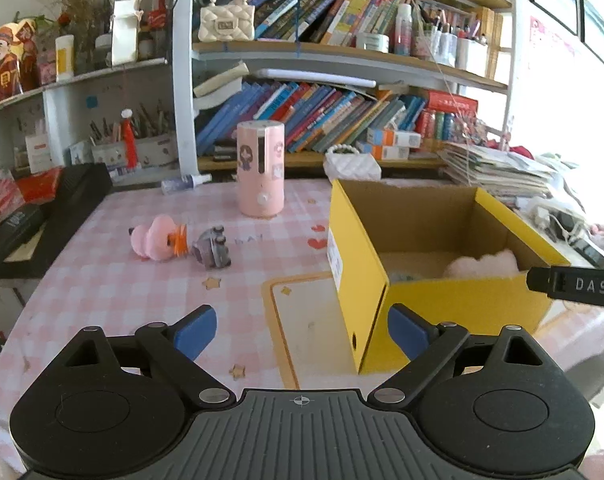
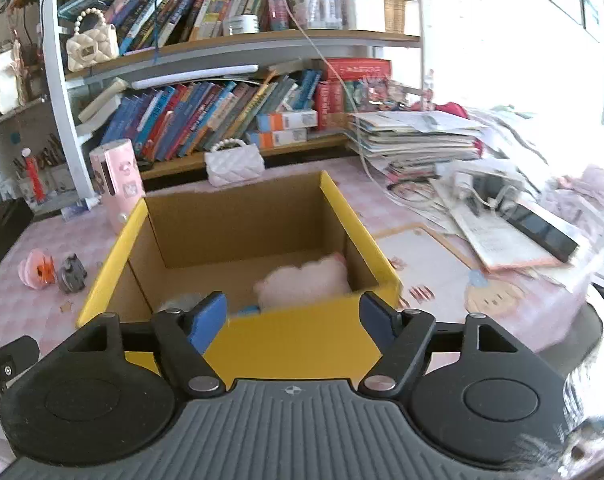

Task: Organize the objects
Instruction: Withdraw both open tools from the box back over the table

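An open yellow cardboard box (image 1: 462, 300) (image 2: 293, 340) stands on the pink checked table. Inside lies a pink plush toy (image 1: 482, 266) (image 2: 306, 280), with a grey fluffy thing (image 2: 181, 302) by the near wall. A pink toy with orange trim (image 1: 153, 238) (image 2: 31, 268) and a small grey toy (image 1: 211, 248) (image 2: 71, 274) lie on the cloth left of the box. My left gripper (image 1: 302, 336) is open over the table at the box's near left corner. My right gripper (image 2: 293, 316) is open just before the box's front wall, holding nothing.
A pink cylinder (image 1: 259, 168) and a white quilted purse (image 1: 352, 164) stand behind the box. Black boxes (image 1: 61, 208) line the left edge. Stacked papers (image 2: 418, 136), a notebook and a phone (image 2: 542, 232) crowd the right. Bookshelves close off the back.
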The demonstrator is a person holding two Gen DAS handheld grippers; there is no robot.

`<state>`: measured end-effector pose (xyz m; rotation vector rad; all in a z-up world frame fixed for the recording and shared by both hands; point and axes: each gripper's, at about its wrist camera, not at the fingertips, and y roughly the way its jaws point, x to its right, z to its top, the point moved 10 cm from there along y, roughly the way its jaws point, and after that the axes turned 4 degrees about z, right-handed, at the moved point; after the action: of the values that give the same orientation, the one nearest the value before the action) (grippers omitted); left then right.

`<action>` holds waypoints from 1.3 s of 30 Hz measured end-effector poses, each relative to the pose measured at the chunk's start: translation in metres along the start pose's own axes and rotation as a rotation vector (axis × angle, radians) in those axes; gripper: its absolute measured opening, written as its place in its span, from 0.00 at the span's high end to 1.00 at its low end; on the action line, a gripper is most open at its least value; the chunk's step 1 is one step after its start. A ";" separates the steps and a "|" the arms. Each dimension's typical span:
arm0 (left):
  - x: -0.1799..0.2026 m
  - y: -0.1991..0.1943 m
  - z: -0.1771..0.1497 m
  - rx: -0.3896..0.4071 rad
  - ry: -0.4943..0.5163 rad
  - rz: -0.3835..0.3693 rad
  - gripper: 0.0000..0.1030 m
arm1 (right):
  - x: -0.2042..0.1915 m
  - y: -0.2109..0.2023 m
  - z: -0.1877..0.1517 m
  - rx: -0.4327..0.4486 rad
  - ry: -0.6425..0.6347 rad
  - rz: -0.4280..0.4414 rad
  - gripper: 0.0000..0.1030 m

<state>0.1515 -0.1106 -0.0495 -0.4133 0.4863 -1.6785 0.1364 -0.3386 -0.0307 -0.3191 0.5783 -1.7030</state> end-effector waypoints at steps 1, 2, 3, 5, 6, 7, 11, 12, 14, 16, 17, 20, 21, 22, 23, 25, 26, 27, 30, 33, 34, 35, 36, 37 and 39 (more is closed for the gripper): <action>-0.001 -0.001 -0.003 -0.008 0.001 -0.005 0.08 | -0.001 -0.005 -0.006 -0.007 0.002 -0.012 0.25; -0.003 -0.004 -0.006 -0.020 0.002 -0.013 0.08 | -0.003 -0.008 -0.012 -0.015 0.006 -0.022 0.24; -0.005 -0.006 -0.010 -0.029 0.003 -0.020 0.08 | -0.004 -0.012 -0.019 -0.025 0.011 -0.032 0.21; -0.008 -0.012 -0.016 -0.040 0.011 -0.032 0.08 | -0.008 -0.019 -0.034 -0.053 0.022 -0.046 0.20; -0.010 -0.014 -0.020 -0.045 0.018 -0.036 0.08 | -0.011 -0.022 -0.041 -0.068 0.025 -0.049 0.19; -0.011 -0.017 -0.024 -0.051 0.025 -0.039 0.07 | -0.014 -0.024 -0.048 -0.082 0.026 -0.049 0.17; -0.021 -0.025 -0.039 -0.080 0.048 -0.045 0.07 | -0.030 -0.036 -0.071 -0.117 0.015 -0.046 0.14; -0.024 -0.027 -0.043 -0.091 0.053 -0.045 0.07 | -0.034 -0.038 -0.075 -0.124 0.012 -0.044 0.13; -0.030 -0.031 -0.050 -0.103 0.056 -0.041 0.07 | -0.042 -0.042 -0.084 -0.135 0.010 -0.037 0.12; -0.037 -0.035 -0.056 -0.118 0.058 -0.037 0.07 | -0.050 -0.045 -0.092 -0.147 0.010 -0.028 0.12; -0.040 -0.037 -0.059 -0.123 0.058 -0.035 0.07 | -0.054 -0.047 -0.096 -0.154 0.009 -0.023 0.12; -0.049 -0.042 -0.067 -0.139 0.061 -0.027 0.07 | -0.065 -0.051 -0.105 -0.168 0.005 -0.008 0.11; -0.052 -0.044 -0.069 -0.143 0.062 -0.025 0.07 | -0.069 -0.052 -0.108 -0.174 0.003 -0.002 0.11; -0.055 -0.045 -0.072 -0.148 0.062 -0.022 0.07 | -0.073 -0.052 -0.110 -0.180 0.001 0.004 0.11; -0.058 -0.046 -0.073 -0.151 0.062 -0.021 0.07 | -0.078 -0.052 -0.113 -0.186 0.000 0.012 0.11; -0.064 -0.050 -0.077 -0.152 0.062 -0.016 0.07 | -0.086 -0.053 -0.117 -0.201 -0.005 0.029 0.11; -0.067 -0.051 -0.077 -0.150 0.063 -0.014 0.07 | -0.091 -0.054 -0.119 -0.207 -0.009 0.038 0.11; -0.070 -0.053 -0.078 -0.148 0.064 -0.010 0.07 | -0.095 -0.054 -0.121 -0.211 -0.014 0.046 0.10; -0.078 -0.057 -0.080 -0.149 0.063 0.002 0.07 | -0.109 -0.055 -0.124 -0.221 -0.032 0.074 0.10; -0.088 -0.060 -0.081 -0.151 0.054 0.018 0.07 | -0.123 -0.056 -0.125 -0.225 -0.051 0.100 0.10; -0.092 -0.061 -0.082 -0.151 0.049 0.025 0.07 | -0.127 -0.056 -0.125 -0.225 -0.058 0.108 0.10; -0.095 -0.062 -0.081 -0.149 0.046 0.030 0.07 | -0.132 -0.056 -0.125 -0.224 -0.066 0.117 0.10; -0.099 -0.063 -0.081 -0.146 0.041 0.037 0.07 | -0.136 -0.056 -0.124 -0.223 -0.073 0.125 0.10; -0.102 -0.064 -0.081 -0.142 0.036 0.044 0.07 | -0.140 -0.056 -0.124 -0.221 -0.080 0.133 0.10; -0.109 -0.066 -0.078 -0.133 0.028 0.055 0.07 | -0.149 -0.057 -0.122 -0.216 -0.094 0.149 0.10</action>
<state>0.0720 0.0128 -0.0803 -0.4695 0.6273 -1.6054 0.0582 -0.1620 -0.0869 -0.4953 0.7001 -1.4772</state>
